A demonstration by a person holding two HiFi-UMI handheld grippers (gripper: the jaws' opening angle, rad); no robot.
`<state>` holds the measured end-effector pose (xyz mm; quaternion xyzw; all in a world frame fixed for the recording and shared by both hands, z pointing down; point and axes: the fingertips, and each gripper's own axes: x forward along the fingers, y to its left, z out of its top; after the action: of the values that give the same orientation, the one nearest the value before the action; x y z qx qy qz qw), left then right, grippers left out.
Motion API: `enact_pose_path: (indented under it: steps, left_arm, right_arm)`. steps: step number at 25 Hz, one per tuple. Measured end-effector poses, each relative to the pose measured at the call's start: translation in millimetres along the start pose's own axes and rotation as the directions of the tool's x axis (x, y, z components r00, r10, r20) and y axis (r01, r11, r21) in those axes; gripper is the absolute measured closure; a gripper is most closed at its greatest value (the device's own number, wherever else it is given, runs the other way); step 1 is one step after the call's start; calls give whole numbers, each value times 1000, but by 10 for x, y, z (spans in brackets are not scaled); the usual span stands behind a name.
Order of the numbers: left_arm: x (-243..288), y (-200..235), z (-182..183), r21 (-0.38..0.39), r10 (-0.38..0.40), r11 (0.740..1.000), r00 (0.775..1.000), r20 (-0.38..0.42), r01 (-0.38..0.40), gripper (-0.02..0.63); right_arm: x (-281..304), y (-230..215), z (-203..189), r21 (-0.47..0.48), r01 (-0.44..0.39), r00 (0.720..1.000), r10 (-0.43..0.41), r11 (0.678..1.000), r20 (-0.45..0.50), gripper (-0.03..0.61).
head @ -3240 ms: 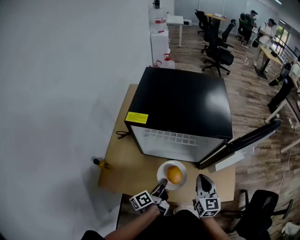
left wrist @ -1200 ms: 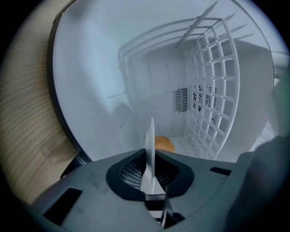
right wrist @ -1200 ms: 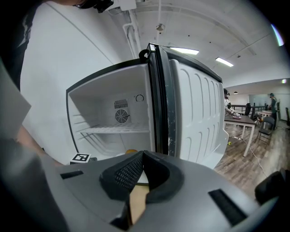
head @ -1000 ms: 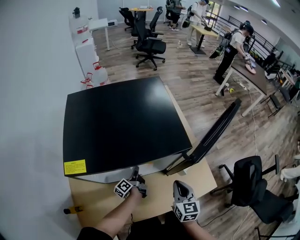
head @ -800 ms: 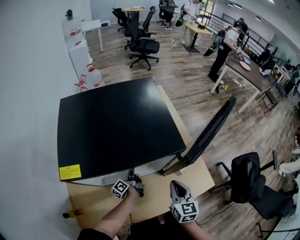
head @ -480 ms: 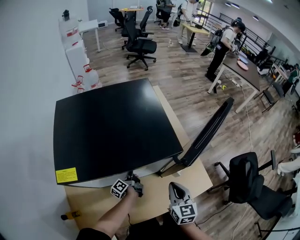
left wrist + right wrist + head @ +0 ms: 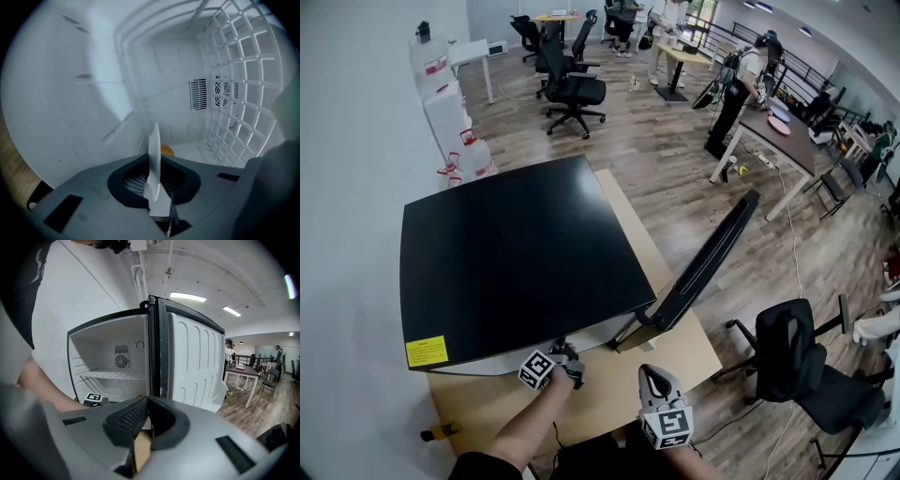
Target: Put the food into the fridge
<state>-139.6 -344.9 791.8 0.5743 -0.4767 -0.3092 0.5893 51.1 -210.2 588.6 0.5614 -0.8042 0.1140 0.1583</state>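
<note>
In the left gripper view my left gripper (image 7: 154,186) is shut on the rim of a white plate (image 7: 154,149), seen edge-on inside the white fridge cavity. The orange (image 7: 167,150) peeks from behind the plate. In the head view this gripper (image 7: 560,357) reaches under the black fridge top (image 7: 516,258) into the opening, and the plate is hidden. My right gripper (image 7: 657,395) hangs over the table's front edge, shut with nothing in it. Its own view shows the closed jaws (image 7: 147,402) facing the open fridge (image 7: 115,359).
The fridge door (image 7: 703,267) stands open to the right, above the wooden table (image 7: 609,394). A wire shelf (image 7: 239,103) and a fan vent (image 7: 206,95) line the cavity. A small bottle (image 7: 441,433) lies at the table's left. An office chair (image 7: 792,361) stands right.
Three seconds ago the plate with the orange sat on the table before the fridge. Now my left gripper holds it inside. Over the last second both grippers have hardly moved.
</note>
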Motion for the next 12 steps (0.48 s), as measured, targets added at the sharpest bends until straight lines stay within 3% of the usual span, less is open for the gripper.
enact_pose_path:
  steps: [12]
  left_arm:
    - [69,87,-28,18,143,990,989,-42,-142,581]
  right_arm:
    - [-98,-84,53,-29,47,998,-46,998,43,518]
